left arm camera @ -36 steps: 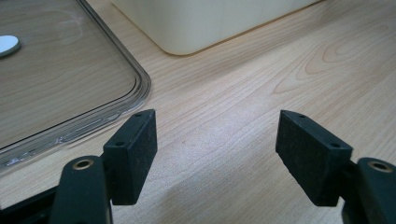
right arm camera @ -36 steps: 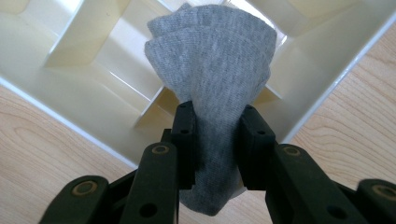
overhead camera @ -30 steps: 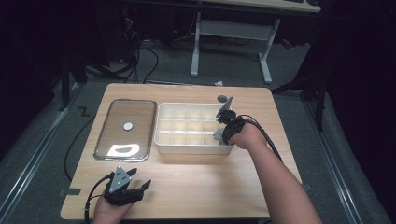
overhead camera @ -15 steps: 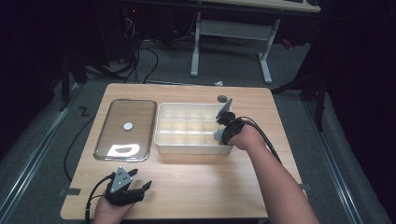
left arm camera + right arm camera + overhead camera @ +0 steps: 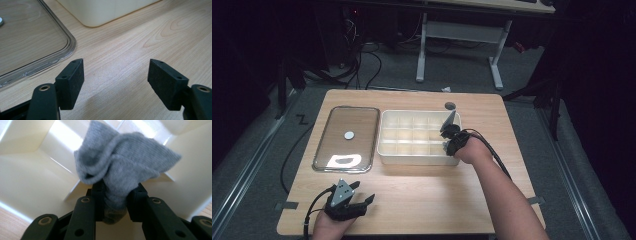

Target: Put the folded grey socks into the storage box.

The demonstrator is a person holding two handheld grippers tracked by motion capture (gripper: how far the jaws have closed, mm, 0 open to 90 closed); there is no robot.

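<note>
Grey knitted cloth (image 5: pixel 120 167) pinched in right gripper (image 5: pixel 115 195) over cream divided box (image 5: pixel 412 137); left gripper (image 5: pixel 115 75) spread wide above wooden table (image 5: pixel 427 200).

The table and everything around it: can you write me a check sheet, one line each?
Surface: wooden table, bare at the front.
Job's things: grey sock pinched in the right gripper, over a cream box with compartments.
Clutter: clear lid lying flat left of the box; small dark disc behind the box.
Grippers: left gripper open over bare wood; right one shut on the sock.
Cables: one trails from each gripper; more on the floor.
Surroundings: dark room, white desk legs behind the table.
</note>
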